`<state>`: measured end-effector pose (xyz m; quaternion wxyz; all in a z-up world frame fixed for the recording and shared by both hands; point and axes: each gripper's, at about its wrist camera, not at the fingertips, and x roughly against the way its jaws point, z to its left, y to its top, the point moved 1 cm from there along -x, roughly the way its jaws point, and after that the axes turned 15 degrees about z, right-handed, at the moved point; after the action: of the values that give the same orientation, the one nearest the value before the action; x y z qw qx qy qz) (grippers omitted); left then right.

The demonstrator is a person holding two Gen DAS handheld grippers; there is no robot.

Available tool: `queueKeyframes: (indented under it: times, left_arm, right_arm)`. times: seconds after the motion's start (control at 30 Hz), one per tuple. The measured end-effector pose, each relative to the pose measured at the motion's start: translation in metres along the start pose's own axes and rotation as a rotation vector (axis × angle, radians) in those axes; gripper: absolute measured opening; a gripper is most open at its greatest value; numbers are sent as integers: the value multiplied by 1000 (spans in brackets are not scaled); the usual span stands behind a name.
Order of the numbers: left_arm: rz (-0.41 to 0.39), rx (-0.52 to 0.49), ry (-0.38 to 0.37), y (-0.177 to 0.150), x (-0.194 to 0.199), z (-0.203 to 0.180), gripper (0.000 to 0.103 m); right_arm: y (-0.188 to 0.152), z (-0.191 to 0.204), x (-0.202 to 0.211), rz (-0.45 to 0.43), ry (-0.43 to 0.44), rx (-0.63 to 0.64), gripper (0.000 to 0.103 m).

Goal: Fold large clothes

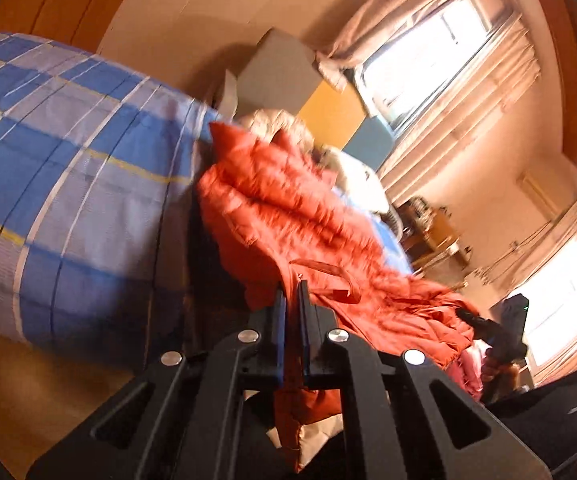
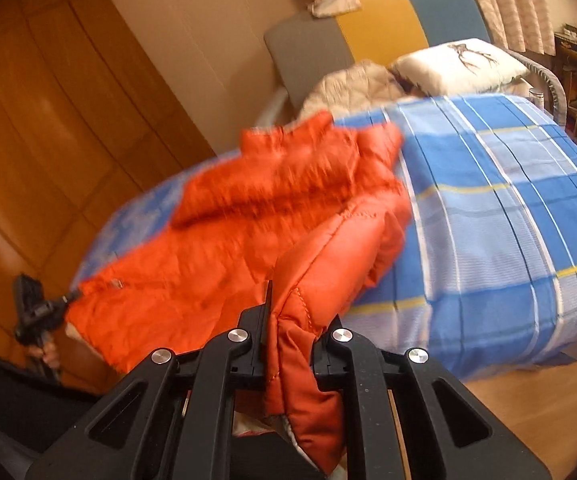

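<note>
An orange puffer jacket (image 2: 248,208) lies spread over the foot of a bed with a blue checked cover (image 2: 488,200). My right gripper (image 2: 296,316) is shut on a thick padded edge of the jacket, which hangs down between the jaws. My left gripper (image 1: 291,292) is shut on another edge of the jacket (image 1: 288,208), lifted off the bed (image 1: 68,160). Each gripper shows small in the other's view, the left one (image 2: 32,308) at the jacket's far corner, the right one (image 1: 488,328) likewise.
A white pillow (image 2: 460,64) and a beige quilt (image 2: 360,84) lie at the head of the bed. Wooden wardrobe doors (image 2: 48,120) stand left. Curtained windows (image 1: 448,64) and a cluttered side table (image 1: 428,224) are beyond. Wooden floor (image 2: 508,420) lies beside the bed.
</note>
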<state>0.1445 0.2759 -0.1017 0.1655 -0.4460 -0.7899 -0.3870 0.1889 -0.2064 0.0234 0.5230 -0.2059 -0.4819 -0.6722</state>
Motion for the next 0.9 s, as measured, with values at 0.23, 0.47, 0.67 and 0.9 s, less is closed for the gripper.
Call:
queueKeyframes:
  times: [0.23, 0.47, 0.67, 0.9]
  left_arm:
    - [-57, -40, -71, 66, -5, -12, 5]
    - [-59, -50, -48, 153, -44, -13, 5]
    - [-35, -2, -5, 219, -93, 3, 5]
    - [2, 69, 82, 266, -150, 30, 16]
  right_arm:
    - [57, 0, -7, -80, 37, -31, 11]
    - [132, -22, -39, -93, 24, -110, 11]
    - [183, -40, -79, -53, -21, -163, 11]
    - [215, -66, -120, -21, -62, -247, 34]
